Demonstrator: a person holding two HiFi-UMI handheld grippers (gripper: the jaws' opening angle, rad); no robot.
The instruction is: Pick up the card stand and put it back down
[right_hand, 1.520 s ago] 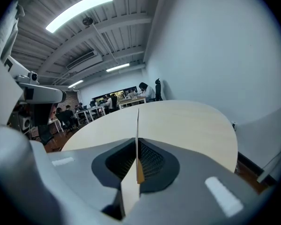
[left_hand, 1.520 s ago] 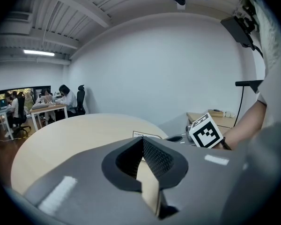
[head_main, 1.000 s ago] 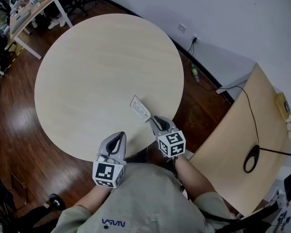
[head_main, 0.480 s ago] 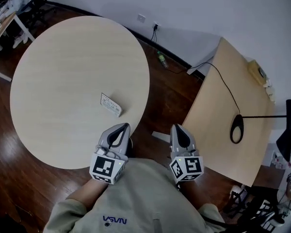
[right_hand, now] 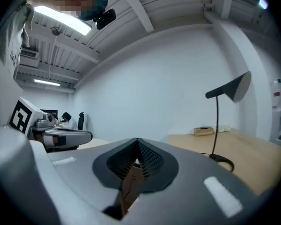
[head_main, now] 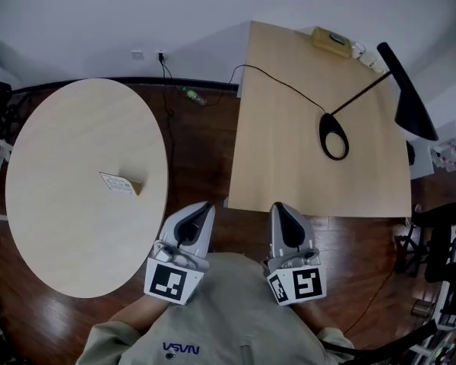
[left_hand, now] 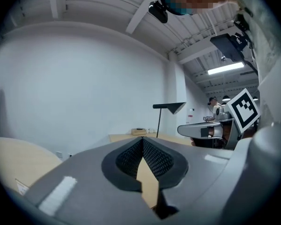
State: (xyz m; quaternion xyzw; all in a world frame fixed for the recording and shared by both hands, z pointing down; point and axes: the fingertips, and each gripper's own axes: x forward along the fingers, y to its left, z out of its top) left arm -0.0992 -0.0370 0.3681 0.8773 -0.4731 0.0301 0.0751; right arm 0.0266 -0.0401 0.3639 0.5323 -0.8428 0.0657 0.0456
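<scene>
Since a second earlier the card stand [head_main: 120, 183] had slid from near the middle of the head view out to its left, and the right hand-held gripper [head_main: 281, 211], then reaching close to it, had come back to the person's body. The stand sat alone on the round bench [head_main: 68, 234], near that bench's right edge, with nothing touching it. Its long axis ran roughly across the view, dipping a little toward the right.

From there the left hand-held gripper [head_main: 198, 211] was the nearer of the two. The stand lay ahead of it and to its left, well apart. The right one was farther still, facing the square bench [head_main: 289, 150] with its lamp [head_main: 368, 82]. Both hand-held grippers had their jaws together and held nothing (each gripper view showed the pads meeting at the tip). The stand looked already put back, so any fresh reach would go forward and leftward, probably by the left hand.
</scene>
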